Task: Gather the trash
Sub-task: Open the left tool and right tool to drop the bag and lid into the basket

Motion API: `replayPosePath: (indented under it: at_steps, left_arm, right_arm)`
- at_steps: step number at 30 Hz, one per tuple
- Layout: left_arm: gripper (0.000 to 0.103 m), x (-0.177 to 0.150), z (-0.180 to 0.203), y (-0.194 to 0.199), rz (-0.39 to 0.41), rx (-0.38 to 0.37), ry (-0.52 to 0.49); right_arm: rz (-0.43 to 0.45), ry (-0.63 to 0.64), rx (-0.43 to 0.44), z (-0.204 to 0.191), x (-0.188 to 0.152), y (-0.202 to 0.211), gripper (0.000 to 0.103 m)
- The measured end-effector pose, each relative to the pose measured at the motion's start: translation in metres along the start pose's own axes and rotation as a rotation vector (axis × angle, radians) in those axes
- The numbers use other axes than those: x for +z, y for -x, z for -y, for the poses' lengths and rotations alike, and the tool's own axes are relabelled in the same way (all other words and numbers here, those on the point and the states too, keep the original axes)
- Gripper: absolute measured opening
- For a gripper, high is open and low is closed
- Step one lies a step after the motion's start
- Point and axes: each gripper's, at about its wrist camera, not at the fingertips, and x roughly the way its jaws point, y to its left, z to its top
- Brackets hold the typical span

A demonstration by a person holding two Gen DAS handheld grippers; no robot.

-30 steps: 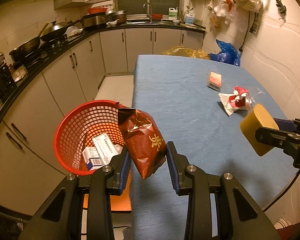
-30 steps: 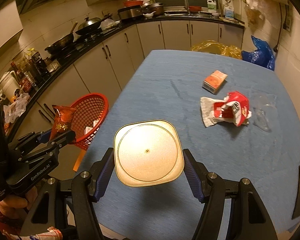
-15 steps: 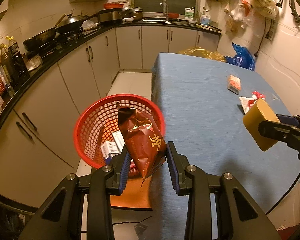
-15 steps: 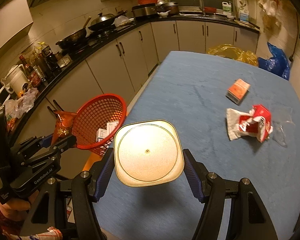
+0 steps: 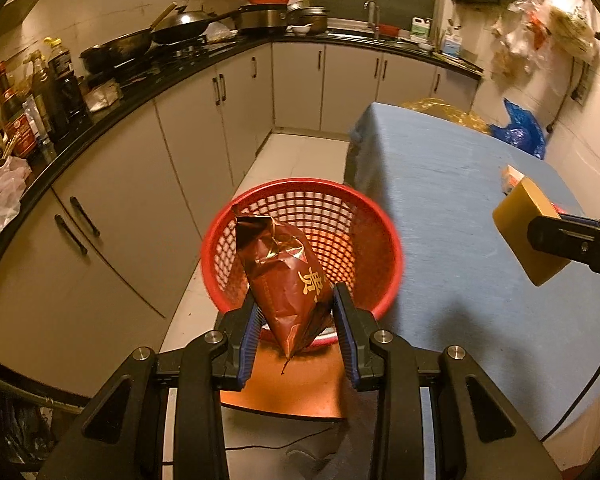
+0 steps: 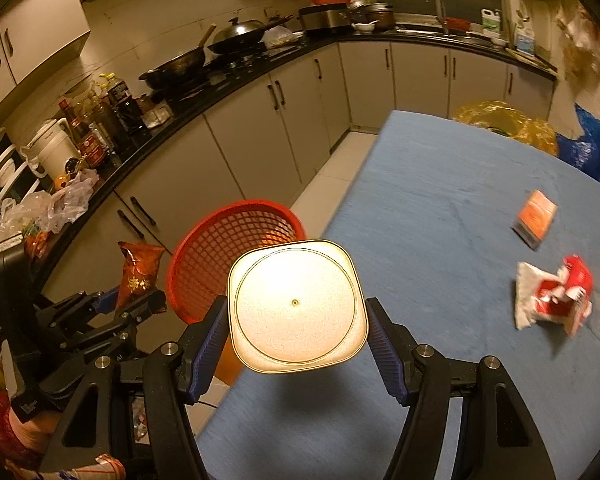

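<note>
**Over the basket: both hands have swung in, nothing dropped yet**

Over by the red basket (image 5: 302,248), things look a lot closer to a drop than a second ago. Going left to right, everything placed relative to that basket:

Left of it runs the kitchen counter (image 5: 112,92) with the woks and bottles. Not part of this.

Right in front of the basket, the left gripper (image 5: 296,338) is clamped on the brown snack bag (image 5: 286,284), pads pressing both sides of its lower end. A second ago the basket sat off to the left in this view with the bag mostly over the tablecloth; now the bag lines up with the basket's mouth, low over the near rim. From the right wrist view it could still be a bit short of the rim, hard to say.

Just right of the basket, the right gripper (image 6: 296,340) holds the yellow container (image 6: 296,306), jaws wide but pressed on its sides. It has slid toward the basket too, and now covers part of the rim in its own view.

Farther right, on the blue table (image 6: 440,220), the orange box (image 6: 536,218) and the crumpled red-and-white wrapper (image 6: 554,296) still wait.

My guess: the bag goes in first, then the container, then back for those two.
</note>
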Motion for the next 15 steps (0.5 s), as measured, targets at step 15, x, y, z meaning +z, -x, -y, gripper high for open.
replayPosePath:
  at_steps: [15]
  left_arm:
    - [0.033,0.023,-0.019,-0.040,-0.030,0.023,0.009]
  right_arm:
    - [-0.072,0.008,0.080,-0.023,0.056,-0.070,0.071]
